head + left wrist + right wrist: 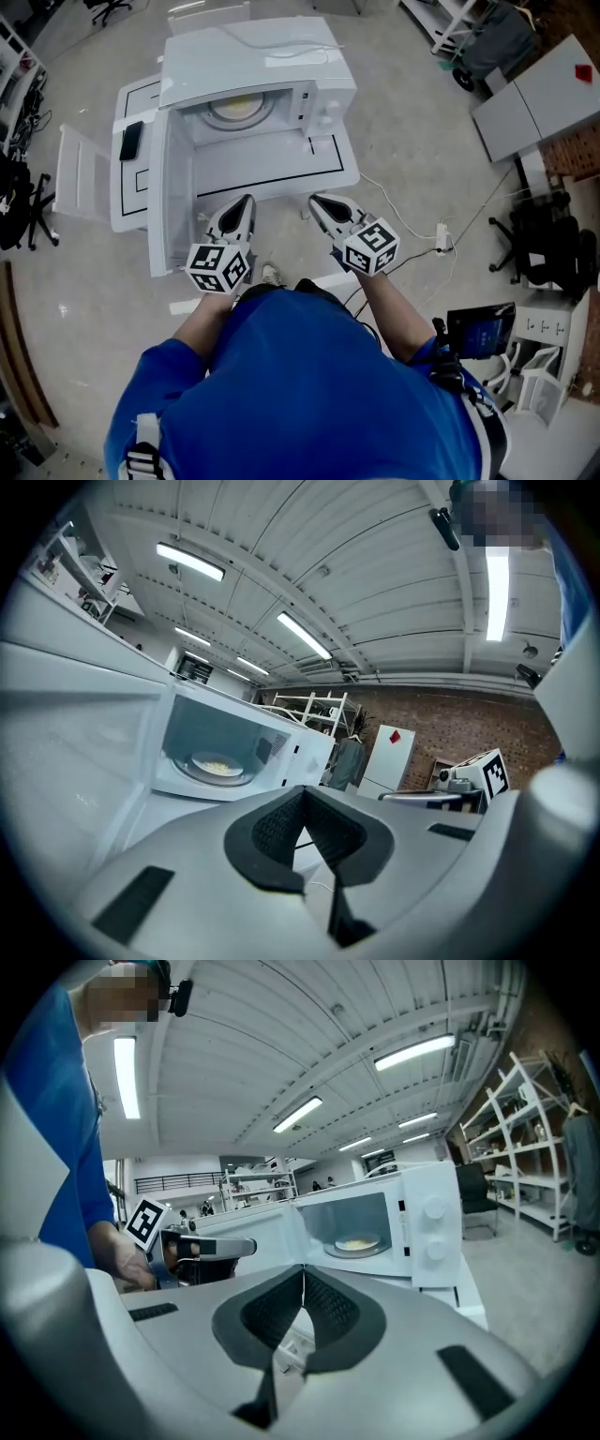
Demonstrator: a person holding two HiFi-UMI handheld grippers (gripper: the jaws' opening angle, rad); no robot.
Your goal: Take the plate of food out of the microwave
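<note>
**Clerk:** Item one, the grey left gripper (pixel 305 791) with black ribbed pads. Condition?

**Checker:** Jaws were together, tip on tip, with nothing between them. It was held low in front of the table (pixel 328 155), a white top with black lines. It stood just beside the free edge of the open white door (pixel 161 202).

**Clerk:** Item two, the matching right gripper (pixel 302 1269).

**Checker:** Same condition: jaws were closed and empty. It was level with the left one and apart from it, its nose turned inward toward the other gripper.

**Clerk:** Item three, the task's thing.

**Checker:** A round pale plate (pixel 239 110) of yellowish food. It lay flat in the middle of the cavity of the white box-shaped microwave (pixel 253 52), which was open toward the person. The plate was untouched and well apart from both grippers.

**Clerk:** Bearing from the grippers?

**Checker:** It lay ahead of both and deeper in, beyond the table's near edge. In the head view it lay almost straight ahead of the left gripper's tip, and ahead and to the left of the right gripper's tip. Neither jaw line was aimed at it: it sat left of the line in the left gripper view and right of the line in the right gripper view. I judged the left gripper slightly nearer.

**Clerk:** Heading and long axis of the plate?

**Checker:** None to enter. It was round, face up and rim level, so every side offered alike. The near rim, facing the opening, looked the likeliest place to take it. As judged, the jaws would need to part first and the door side would need minding.
</note>
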